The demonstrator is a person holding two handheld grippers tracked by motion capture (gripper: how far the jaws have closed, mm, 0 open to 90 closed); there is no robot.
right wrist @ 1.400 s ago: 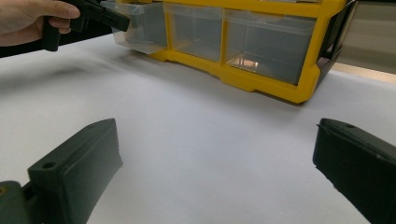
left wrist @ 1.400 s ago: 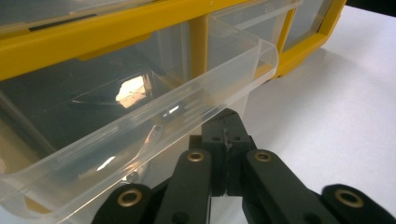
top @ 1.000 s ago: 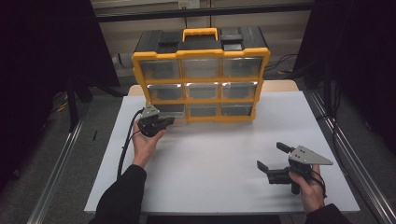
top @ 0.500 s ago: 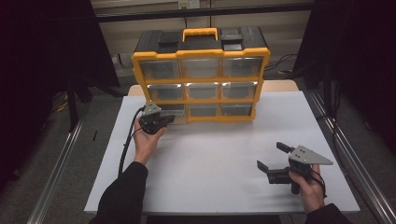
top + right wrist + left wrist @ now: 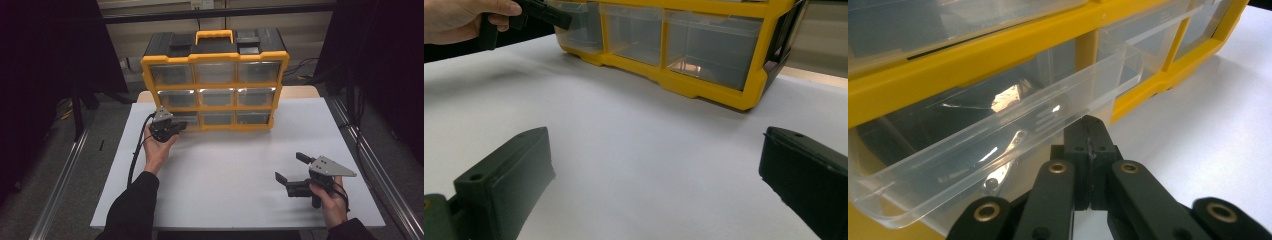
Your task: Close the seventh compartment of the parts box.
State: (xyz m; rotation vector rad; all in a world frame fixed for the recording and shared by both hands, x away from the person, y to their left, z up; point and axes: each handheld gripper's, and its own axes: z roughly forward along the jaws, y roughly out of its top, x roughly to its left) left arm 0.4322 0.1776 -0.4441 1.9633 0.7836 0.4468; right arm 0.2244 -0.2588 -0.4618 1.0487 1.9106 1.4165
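Observation:
A yellow organizer (image 5: 216,108) with clear drawers and a black lid stands at the back of the white table (image 5: 235,165). My left gripper (image 5: 182,126) is shut, its tips at the front lip of the bottom-left drawer (image 5: 189,118). In the left gripper view the jaws of the left gripper (image 5: 1090,125) meet with nothing seen between them, right under that drawer's (image 5: 998,140) clear lip. A shiny metal piece (image 5: 1007,97) lies inside. My right gripper (image 5: 290,167) rests low near the table's front right, open and empty; its jaws stand wide apart in the right gripper view (image 5: 656,150).
The organizer's frame (image 5: 704,86) spans the far side of the right gripper view, with the left hand (image 5: 464,20) at the upper left. A cable (image 5: 136,155) trails from the left gripper along the table's left side. Metal rails (image 5: 370,170) flank the table.

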